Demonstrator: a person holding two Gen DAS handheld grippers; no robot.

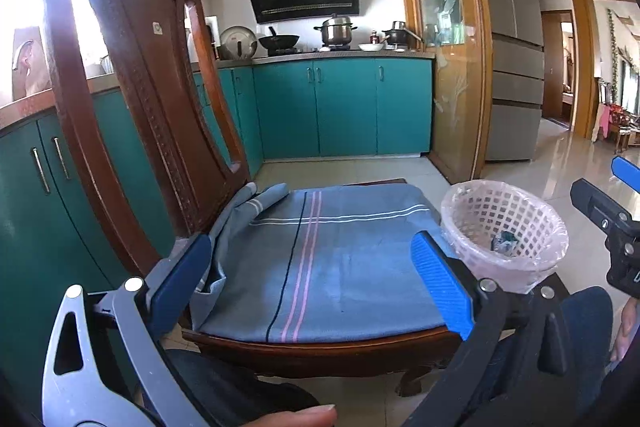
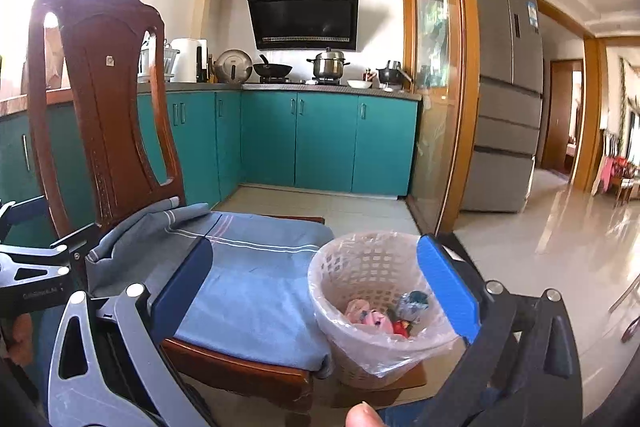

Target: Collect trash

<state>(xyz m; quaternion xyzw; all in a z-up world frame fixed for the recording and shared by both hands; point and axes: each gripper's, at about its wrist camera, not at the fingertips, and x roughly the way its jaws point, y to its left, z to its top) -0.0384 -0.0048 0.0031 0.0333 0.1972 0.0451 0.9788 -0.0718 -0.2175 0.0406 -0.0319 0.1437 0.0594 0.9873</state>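
Observation:
A pink lattice waste basket [image 2: 360,267] with a clear plastic liner stands beside the chair seat; it also shows in the left wrist view [image 1: 504,223]. Crumpled trash [image 2: 384,315] lies inside it, pink, red and teal pieces. My right gripper [image 2: 316,287] is open and empty, its fingers straddling the basket's near side. My left gripper [image 1: 312,275] is open and empty over the seat's blue-grey cloth [image 1: 320,259]. The right gripper shows at the left wrist view's right edge [image 1: 612,223].
A dark wooden chair [image 1: 132,87] with a tall back holds the cloth. Teal kitchen cabinets [image 1: 340,107] and a stove with pots stand behind. A grey fridge [image 1: 516,67] and glass partition stand at right, with shiny tiled floor [image 2: 540,267].

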